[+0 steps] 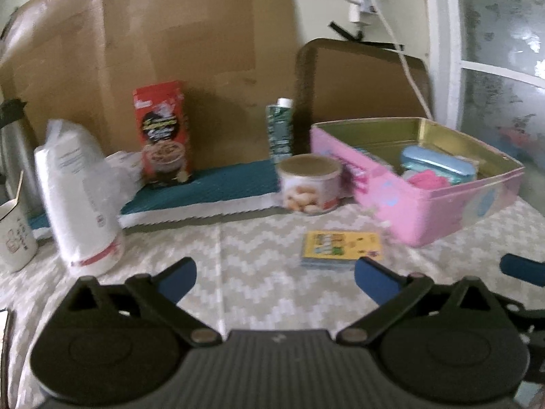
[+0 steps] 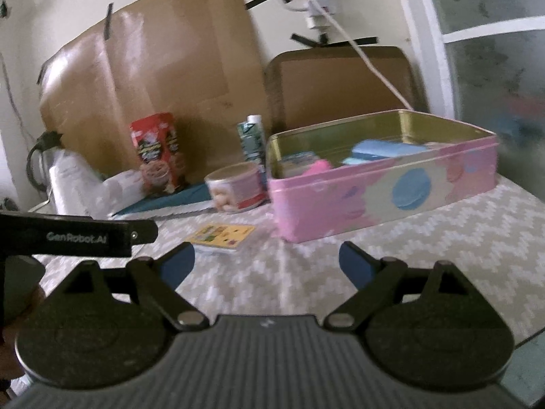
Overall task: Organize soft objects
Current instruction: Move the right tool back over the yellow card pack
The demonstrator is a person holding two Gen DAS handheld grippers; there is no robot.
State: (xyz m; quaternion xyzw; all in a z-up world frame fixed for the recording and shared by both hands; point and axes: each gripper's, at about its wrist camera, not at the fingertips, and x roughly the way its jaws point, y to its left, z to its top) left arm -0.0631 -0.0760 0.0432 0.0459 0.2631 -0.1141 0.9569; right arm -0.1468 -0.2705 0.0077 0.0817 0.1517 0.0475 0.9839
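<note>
Both claws [image 1: 275,274] [image 2: 266,261] spread, empty; bare tablecloth [image 1: 238,248] ahead; pink tin [image 1: 442,211] right.

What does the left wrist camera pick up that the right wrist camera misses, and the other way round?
Only the left wrist view shows the white printed cup at the table's left edge and a blue fingertip of the other hand-held gripper at right.

Only the right wrist view shows the left device's black side bearing a printed name.

Both show the open pink tin with soft items inside, the yellow sponge pack, the round can, the red carton and the cardboard behind.
</note>
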